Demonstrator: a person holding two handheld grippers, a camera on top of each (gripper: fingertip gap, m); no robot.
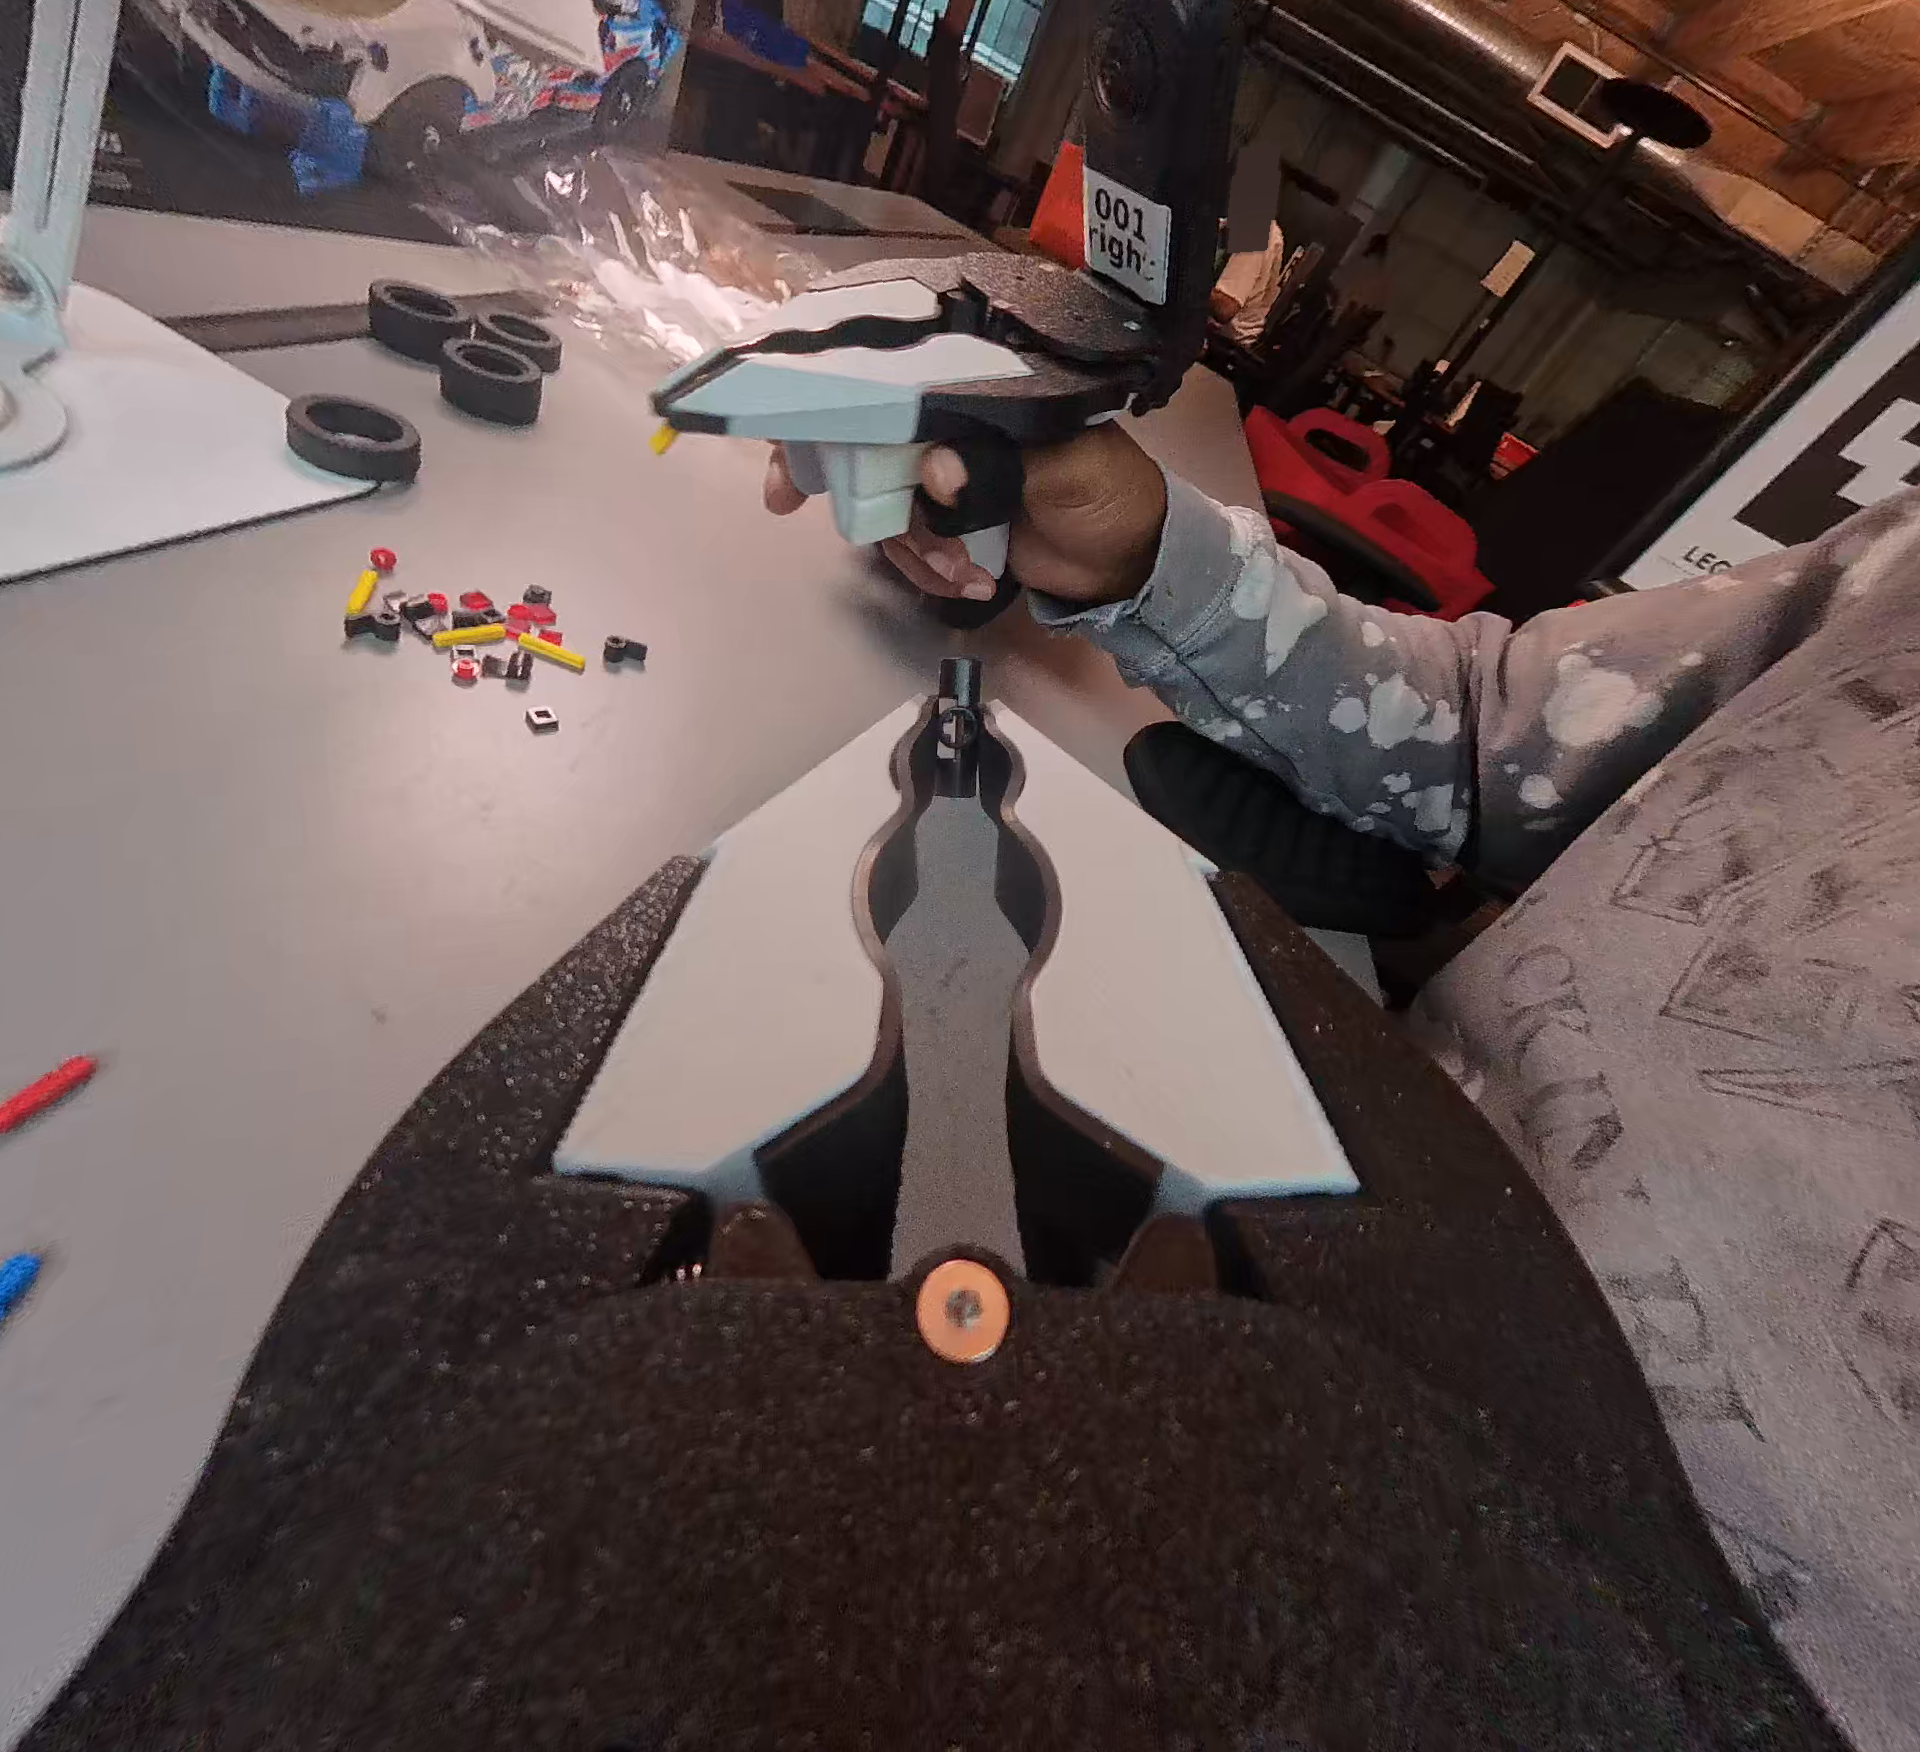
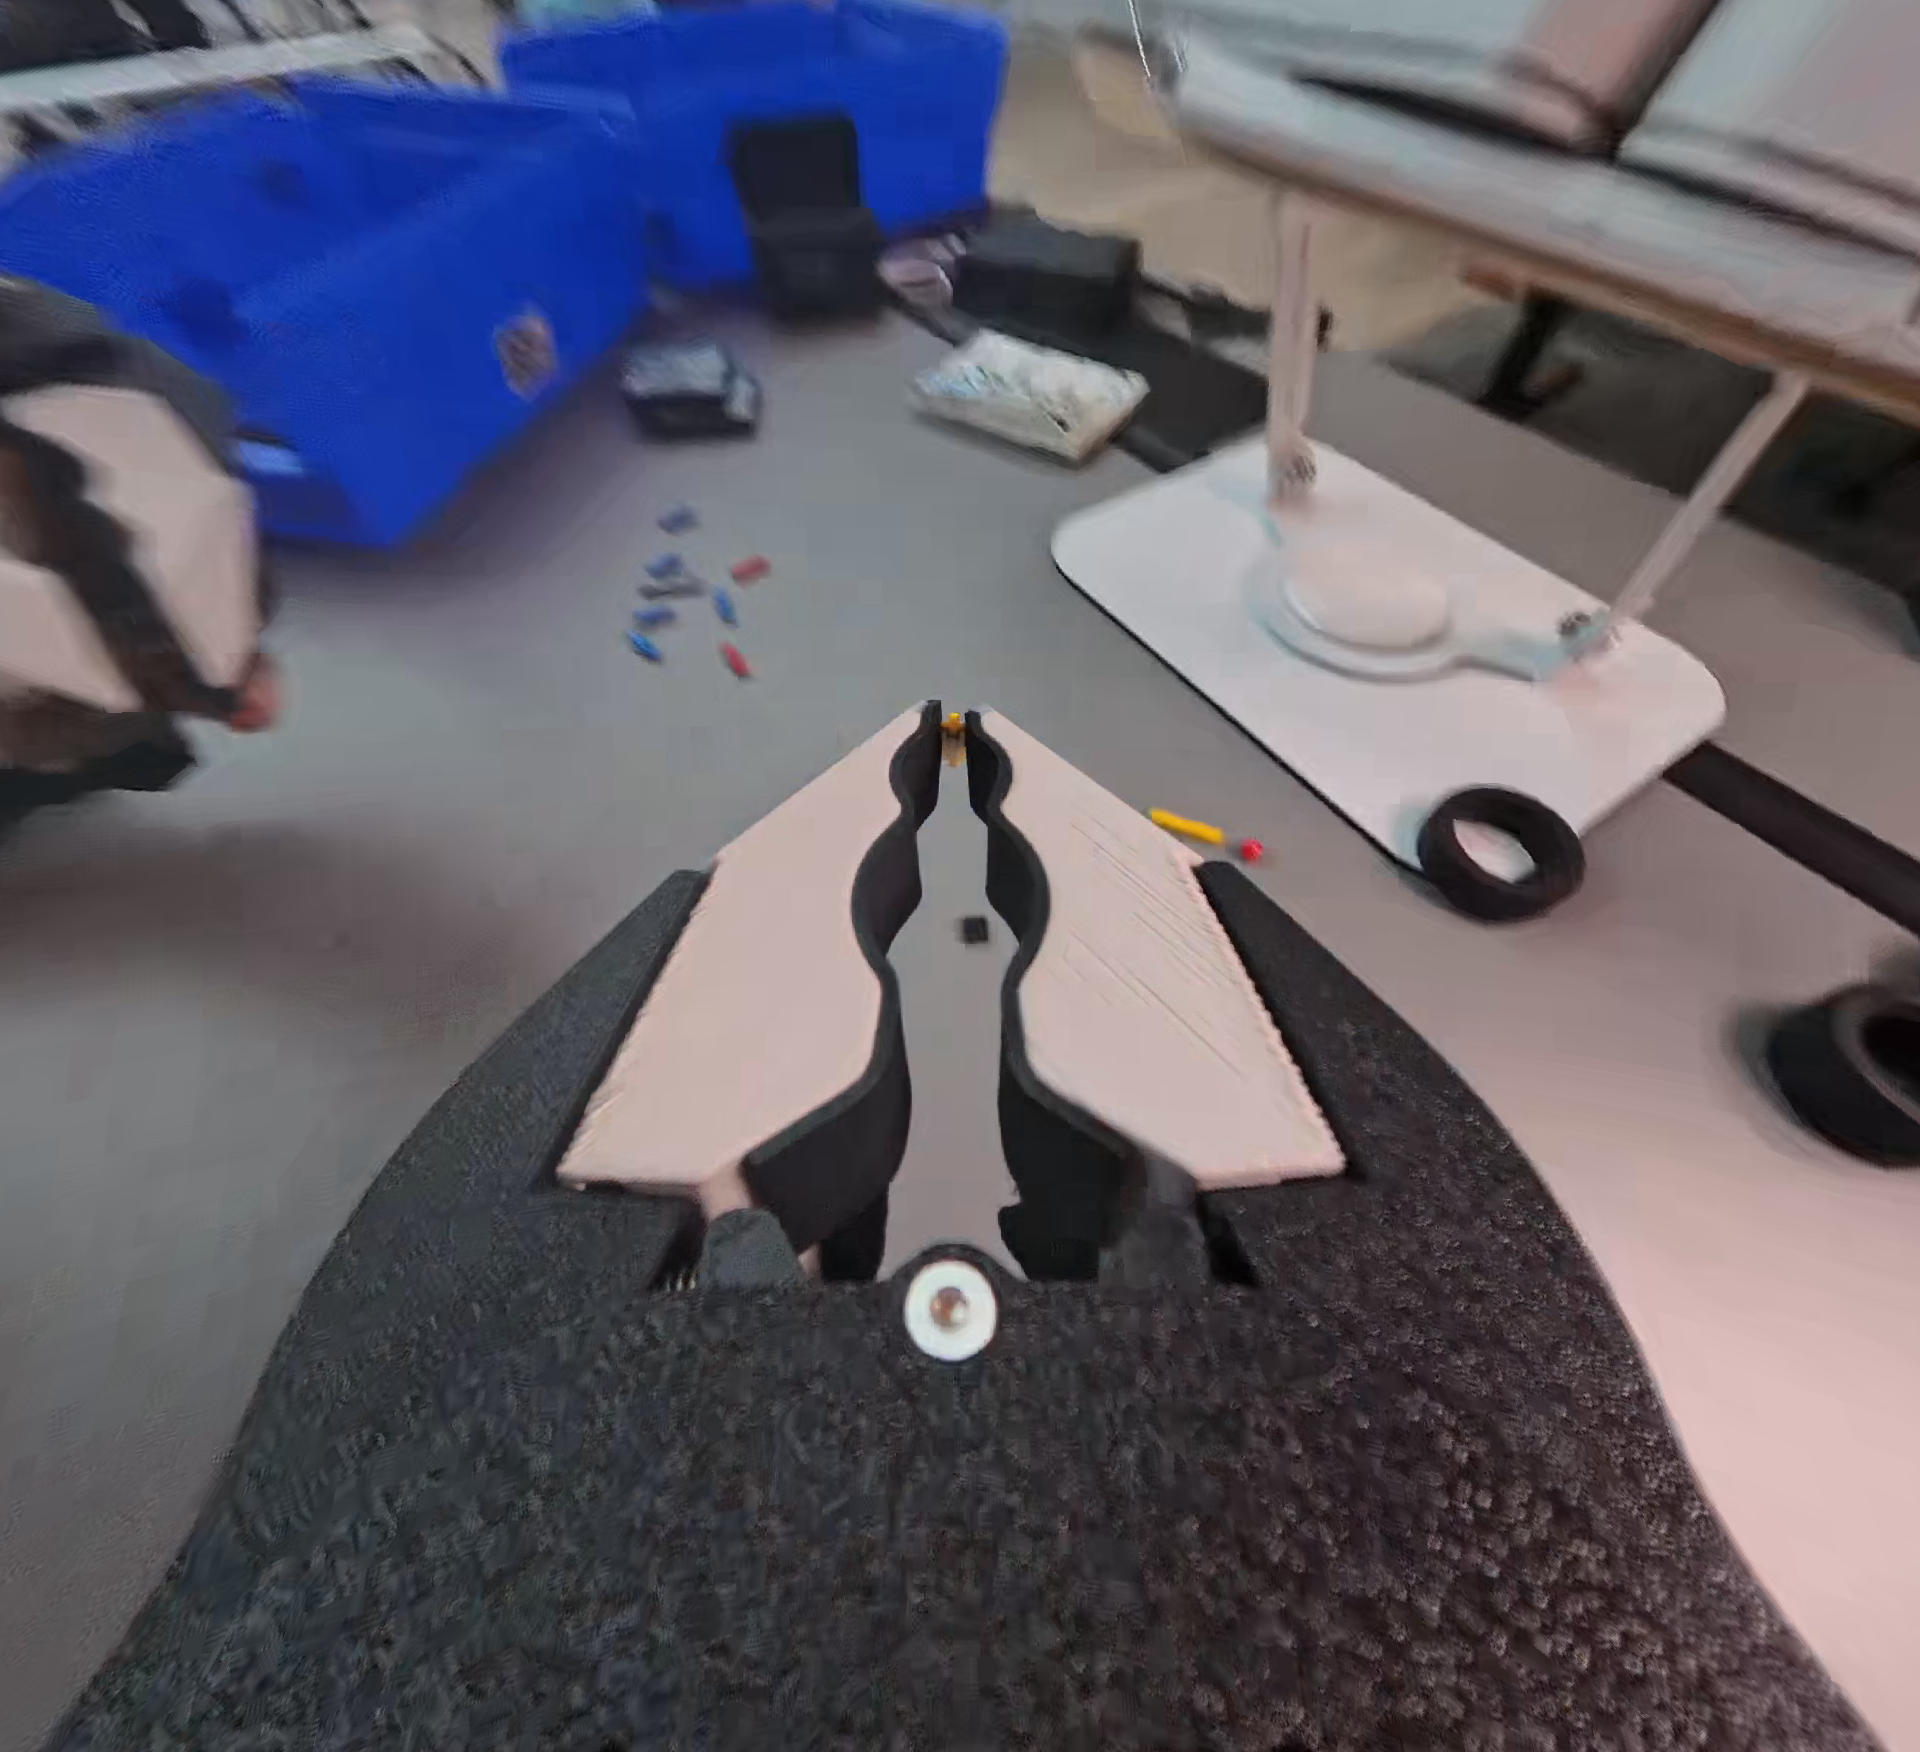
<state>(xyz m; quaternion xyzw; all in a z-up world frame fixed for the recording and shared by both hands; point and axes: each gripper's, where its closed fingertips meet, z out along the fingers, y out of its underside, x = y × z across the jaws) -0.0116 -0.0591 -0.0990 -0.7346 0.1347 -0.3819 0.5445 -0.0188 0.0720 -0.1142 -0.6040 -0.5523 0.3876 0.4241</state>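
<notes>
- My left gripper (image 1: 956, 715) is closed on a small black plastic connector piece (image 1: 957, 703), its long axis running forward out of the tips, held above the grey counter (image 1: 260, 871).
- My right gripper (image 2: 952, 723) pinches a short yellow plastic pin (image 2: 953, 734); in the left wrist view that pin (image 1: 661, 439) pokes out downward from the tips.
- A scatter of small red, yellow and black bricks (image 1: 478, 627) lies on the counter, with black rubber tyres (image 1: 468, 346) beyond.

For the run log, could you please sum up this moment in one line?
left gripper: shut on small black plastic connector | right gripper: shut on small yellow plastic pin | both above grey table
</notes>
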